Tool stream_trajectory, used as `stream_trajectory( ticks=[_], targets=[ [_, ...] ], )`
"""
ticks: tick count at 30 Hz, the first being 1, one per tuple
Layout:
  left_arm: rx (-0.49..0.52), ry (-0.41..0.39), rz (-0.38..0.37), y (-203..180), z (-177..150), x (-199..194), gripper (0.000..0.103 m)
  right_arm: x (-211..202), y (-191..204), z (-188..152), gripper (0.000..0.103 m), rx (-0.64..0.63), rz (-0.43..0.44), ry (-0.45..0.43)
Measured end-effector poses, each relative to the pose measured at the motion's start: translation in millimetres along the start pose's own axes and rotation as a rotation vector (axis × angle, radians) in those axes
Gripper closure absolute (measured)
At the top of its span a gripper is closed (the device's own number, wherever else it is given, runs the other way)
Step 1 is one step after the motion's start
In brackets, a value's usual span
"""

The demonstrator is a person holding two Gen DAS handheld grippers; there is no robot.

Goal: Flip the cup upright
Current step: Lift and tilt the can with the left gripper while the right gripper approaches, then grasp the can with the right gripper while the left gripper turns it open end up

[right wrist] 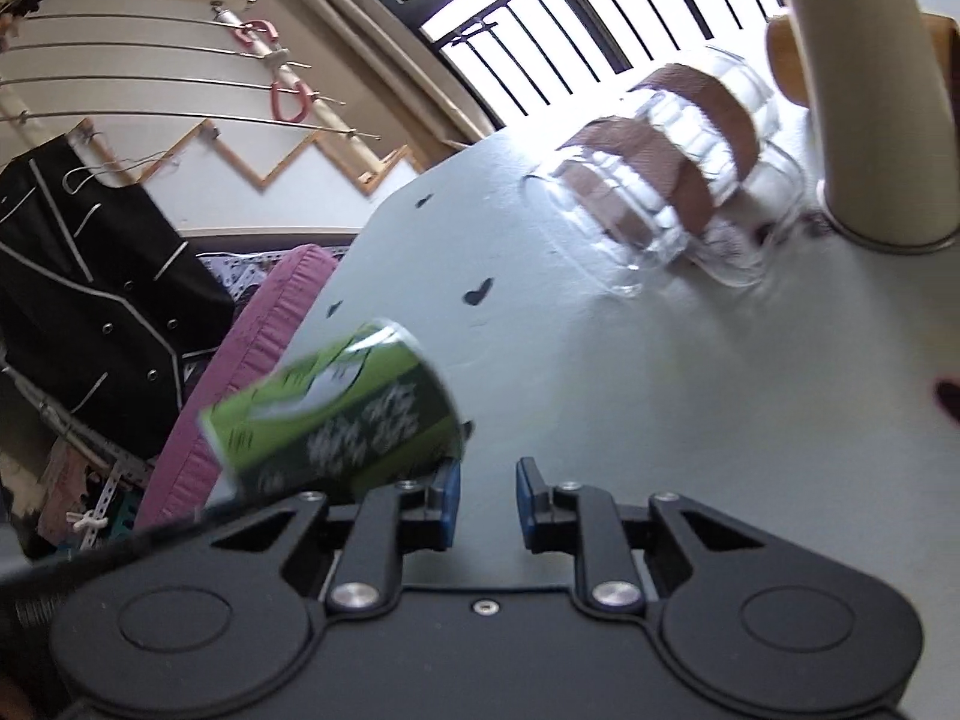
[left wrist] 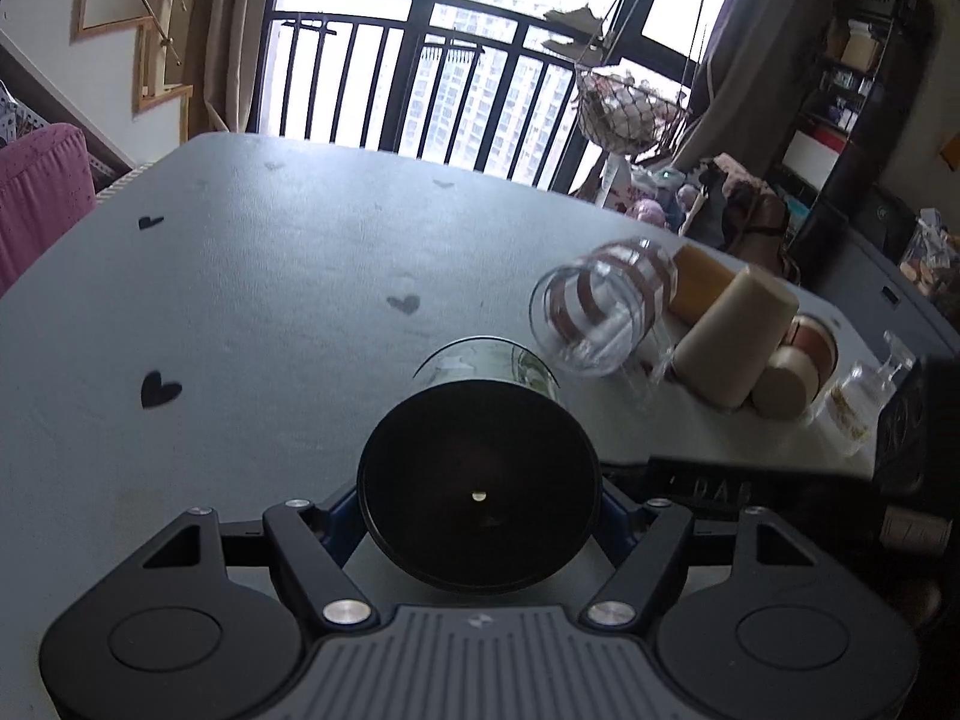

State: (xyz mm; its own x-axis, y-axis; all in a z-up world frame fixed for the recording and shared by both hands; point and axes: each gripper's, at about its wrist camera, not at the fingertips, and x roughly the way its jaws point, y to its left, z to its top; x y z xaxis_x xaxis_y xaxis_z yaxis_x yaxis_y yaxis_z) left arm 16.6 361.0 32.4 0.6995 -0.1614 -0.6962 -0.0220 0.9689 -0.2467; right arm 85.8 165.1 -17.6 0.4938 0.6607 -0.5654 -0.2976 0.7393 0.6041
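Note:
A green printed cup (left wrist: 480, 480) with a dark base is held in my left gripper (left wrist: 480, 516), its base toward the camera and its mouth pointing away over the table (left wrist: 240, 276). The blue pads (left wrist: 345, 510) press on both its sides. In the right wrist view the same cup (right wrist: 336, 414) lies tilted on its side, at the left above the table. My right gripper (right wrist: 487, 501) is empty beside it, its blue pads (right wrist: 447, 501) a small gap apart.
A clear glass mug with brown stripes (left wrist: 600, 306) lies on its side. Beige cups (left wrist: 729, 336) and an orange cup (left wrist: 699, 282) lie behind it. In the right wrist view a beige cup (right wrist: 870, 102) stands upside down. Small glass bottle (left wrist: 858, 396) at right. Pink sofa (left wrist: 36, 192) left.

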Motion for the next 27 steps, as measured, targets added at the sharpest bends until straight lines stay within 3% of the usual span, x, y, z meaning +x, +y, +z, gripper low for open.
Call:
stream_trajectory(
  ticks=[7, 14, 17, 21, 23, 27],
  targets=[
    [0.079, 0.091, 0.039, -10, -23, 18, 0.028, -2, -9, 1, 0.081, 0.004, -0.03, 0.006],
    [0.114, 0.096, 0.071, -14, -23, 15, 0.028, -6, -12, 2, 0.077, 0.005, -0.048, 0.004],
    [0.124, 0.1, 0.077, -15, -21, 9, 0.027, -12, -12, 4, 0.07, 0.012, -0.045, -0.005],
    [0.143, 0.071, 0.084, -17, -20, -6, 0.019, -21, -15, 8, 0.053, 0.044, -0.044, 0.0],
    [0.155, 0.055, 0.089, -19, -17, -13, 0.017, -25, -17, 10, 0.05, 0.065, -0.033, 0.004],
    [0.194, 0.021, 0.106, -22, -7, -23, 0.019, -31, -16, 13, 0.036, 0.082, -0.013, 0.004]
  ],
)
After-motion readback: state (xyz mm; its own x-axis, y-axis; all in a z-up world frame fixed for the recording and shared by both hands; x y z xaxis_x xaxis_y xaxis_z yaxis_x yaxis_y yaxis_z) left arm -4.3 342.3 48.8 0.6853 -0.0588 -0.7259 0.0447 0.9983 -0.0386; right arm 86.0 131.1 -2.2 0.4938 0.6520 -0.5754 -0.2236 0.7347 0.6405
